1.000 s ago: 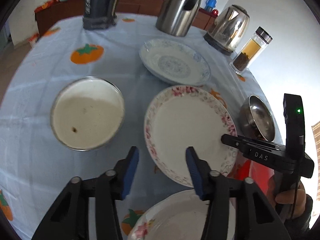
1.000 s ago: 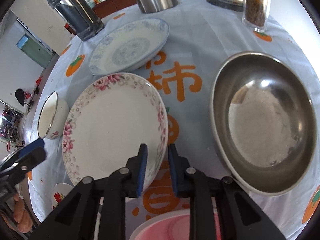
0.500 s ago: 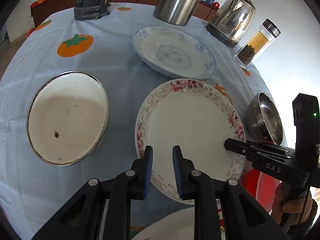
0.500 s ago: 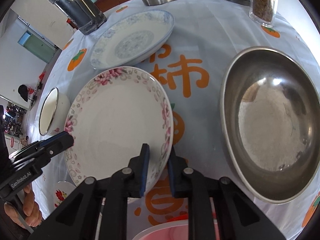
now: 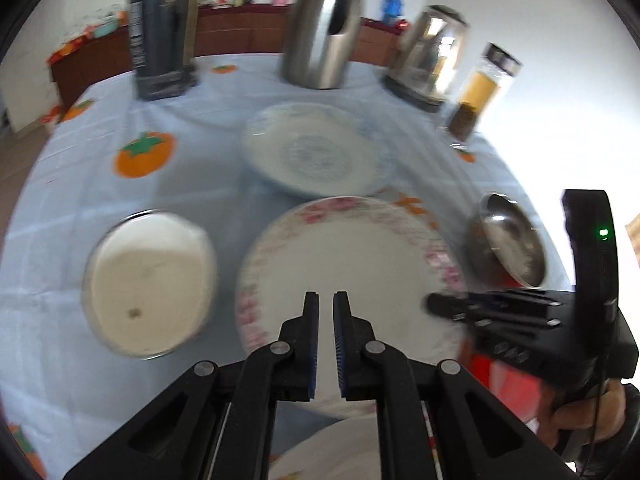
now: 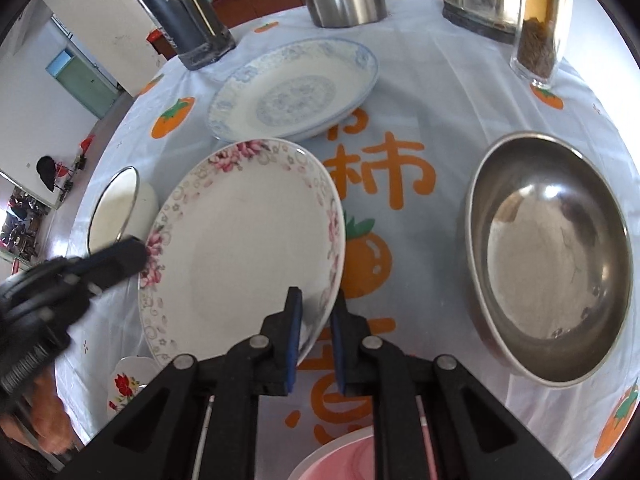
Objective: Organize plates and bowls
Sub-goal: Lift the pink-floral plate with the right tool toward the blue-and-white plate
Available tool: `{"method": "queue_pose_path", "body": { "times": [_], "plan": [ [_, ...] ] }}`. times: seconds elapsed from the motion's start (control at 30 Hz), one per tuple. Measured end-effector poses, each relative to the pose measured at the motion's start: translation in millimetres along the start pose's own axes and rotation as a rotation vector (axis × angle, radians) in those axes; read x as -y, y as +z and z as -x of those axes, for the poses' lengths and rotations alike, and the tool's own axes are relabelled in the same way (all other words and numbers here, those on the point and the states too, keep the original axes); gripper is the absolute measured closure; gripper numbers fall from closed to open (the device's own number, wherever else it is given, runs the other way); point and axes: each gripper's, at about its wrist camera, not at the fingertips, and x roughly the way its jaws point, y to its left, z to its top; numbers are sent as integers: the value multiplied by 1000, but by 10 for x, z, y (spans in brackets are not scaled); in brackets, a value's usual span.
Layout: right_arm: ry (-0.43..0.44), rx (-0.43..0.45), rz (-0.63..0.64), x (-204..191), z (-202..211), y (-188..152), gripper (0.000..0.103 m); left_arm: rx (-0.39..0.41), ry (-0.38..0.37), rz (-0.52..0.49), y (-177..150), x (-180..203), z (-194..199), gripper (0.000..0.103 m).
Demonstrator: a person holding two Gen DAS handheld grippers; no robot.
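In the left wrist view, the left gripper [image 5: 326,306] has just closed on the near rim of the floral plate [image 5: 352,264], opposite the right gripper [image 5: 436,306]. In the right wrist view, the right gripper [image 6: 316,300] clamps the floral plate [image 6: 240,240] at its right edge.

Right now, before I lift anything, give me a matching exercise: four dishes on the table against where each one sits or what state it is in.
Things:
1. floral plate
2. blue-patterned plate
3. steel bowl
4. white enamel bowl

Places or states:
A. stands free on the cloth, on the side nearest the glass jar
B. far side, just in front of the steel flasks
C. rim pinched by the right gripper
D. beside the floral plate, on the side away from the steel bowl

Pairs: 1-C, 2-B, 3-A, 4-D
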Motion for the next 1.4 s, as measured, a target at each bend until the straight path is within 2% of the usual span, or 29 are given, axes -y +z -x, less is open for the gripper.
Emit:
{"method": "queue_pose_path", "body": {
  "times": [0.07, 0.2, 0.33, 0.53, 0.67, 0.77, 0.93, 1.03, 1.1, 1.17, 1.2, 1.4],
  "plan": [
    [7, -6, -10, 27, -9, -6, 89, -39, -2, 37, -57, -129, -14, 94],
    [-3, -9, -11, 20, -24, -3, 89, -153, -98, 169, -149, -325, -184, 95],
    [0, -13, -14, 21, -23, -2, 89, -194, -125, 227, -127, -335, -300, 95],
    [8, -26, -23, 48, -61, 9, 89, -206, -121, 268, -79, -338, -404, 95],
    [13, -29, -19, 51, -64, 5, 89, -207, -120, 286, -66, -383, -335, 95],
    [15, -32, -16, 53, -71, 3, 89, -176, -86, 269, -61, -386, -177, 94],
    [6, -31, -13, 44, -72, -2, 89, -169, -46, 261, -108, -393, -13, 94],
    [3, -32, -16, 39, -70, 1, 89, -207, -15, 255, -119, -363, -131, 94],
    [2, -32, -16, 34, -67, -3, 89, -241, -50, 281, -127, -378, -234, 94],
    [1, -34, -13, 33, -72, -3, 89, -256, -61, 300, -131, -391, -308, 83],
    [1, -35, -14, 36, -74, -1, 89, -257, -65, 305, -132, -397, -319, 81],
    [4, -40, -15, 40, -89, 6, 89, -260, -83, 349, -72, -429, -457, 80]
  ]
}}
